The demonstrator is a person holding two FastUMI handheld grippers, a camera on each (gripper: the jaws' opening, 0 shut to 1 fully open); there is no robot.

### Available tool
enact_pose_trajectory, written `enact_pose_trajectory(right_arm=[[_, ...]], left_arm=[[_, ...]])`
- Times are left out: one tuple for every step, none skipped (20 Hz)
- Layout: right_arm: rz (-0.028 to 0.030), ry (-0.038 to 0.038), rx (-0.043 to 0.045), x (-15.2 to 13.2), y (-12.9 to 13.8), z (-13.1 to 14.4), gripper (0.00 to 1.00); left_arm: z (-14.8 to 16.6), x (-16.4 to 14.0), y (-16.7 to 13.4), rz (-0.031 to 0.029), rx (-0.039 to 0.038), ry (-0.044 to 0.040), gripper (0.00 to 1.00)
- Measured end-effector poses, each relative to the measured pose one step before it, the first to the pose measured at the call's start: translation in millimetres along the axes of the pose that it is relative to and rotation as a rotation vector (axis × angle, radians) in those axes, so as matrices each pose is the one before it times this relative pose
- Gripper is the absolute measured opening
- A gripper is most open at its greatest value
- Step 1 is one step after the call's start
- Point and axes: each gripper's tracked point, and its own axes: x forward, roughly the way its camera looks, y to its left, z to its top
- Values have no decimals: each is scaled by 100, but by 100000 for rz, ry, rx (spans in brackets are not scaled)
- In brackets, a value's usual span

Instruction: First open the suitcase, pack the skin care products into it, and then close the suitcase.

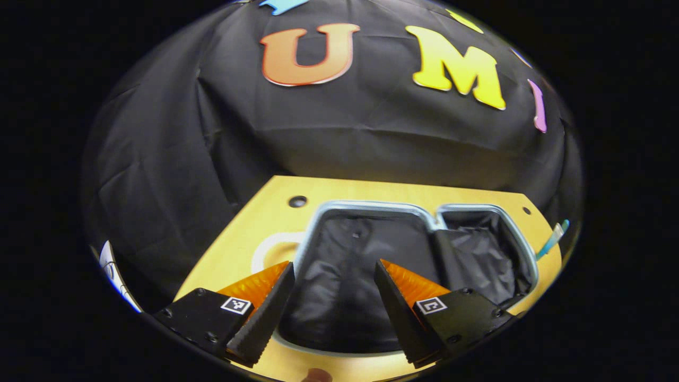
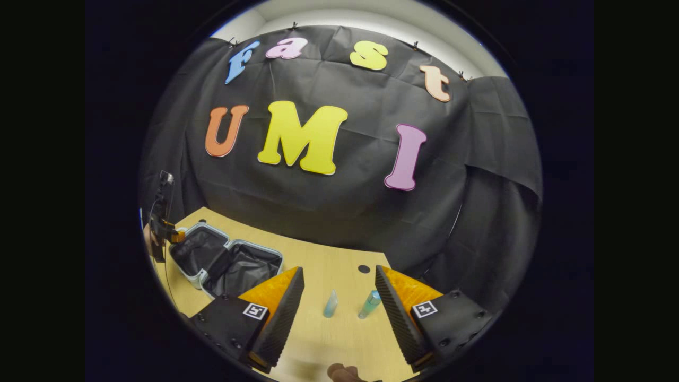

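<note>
no readable writing on anything. grey-rimmed suitcase with black fabric lining [image 1: 371, 265] lies open flat on the light wooden bench [image 1: 265, 217], both halves bare inside. left tool [image 1: 334, 292] hangs over the near half, fingers apart, gripping nothing. right tool [image 2: 339, 297] fingers apart above the bench, two small pale blue-green skin care bottles [image 2: 330, 303] standing between them, untouched; suitcase off to its left.
</note>
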Motion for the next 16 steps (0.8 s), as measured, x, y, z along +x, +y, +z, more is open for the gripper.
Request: enact_pose_trajectory(right_arm=[[135,-270,55,369,-831,-310,80],[290,499,421,230,-821,-653,80],[632,793,1040,240,-790,-602,80],[409,880,1156,278,-849,-691,80],[189,855,884,260,-943,-528,80],[344,827,661,214,-897,-638,80],[-191,783,454,283,-943,-437,80],[-51,636,559,371,-1128,-530,80],[-114,514,412,282,-939,-287,80],[-120,817,164,310,-843,-522,80],[511,1032,535,313,-760,-454,80],[356,1086,513,387,-679,-550,80],[13,916,139,374,-762,-586,80],[96,922,-42,409,-832,-496,80],[-54,881,94,403,-805,-429,80],[-86,933,529,364,-680,-399,80]], left_arm=[[163,-477,-2249,-1990,1495,-432,97],[236,-543,-2700,-2847,713,-487,97],[202,-582,-2701,-2785,-561,-636,98],[-63,-561,-2745,-2793,-936,-57,97],[52,-298,-2483,-2304,-737,-279,97],[-279,30,-2398,-2234,-679,403,98],[-568,-166,-2756,-3030,-452,2446,97],[-503,-144,-2427,-2833,-64,1187,97],[-142,-221,-2881,-2974,1505,584,98],[-52,-49,-2630,-2267,2279,-46,97],[4,-148,-2485,-2544,2468,-452,98],[-195,76,-2323,-2234,2135,-189,98],[-191,-117,-2208,-1918,1433,-637,97],[-139,312,-2364,-2961,1225,-310,97],[-204,441,-1920,-2147,804,147,98],[-5,842,-2147,-1848,657,576,97]])
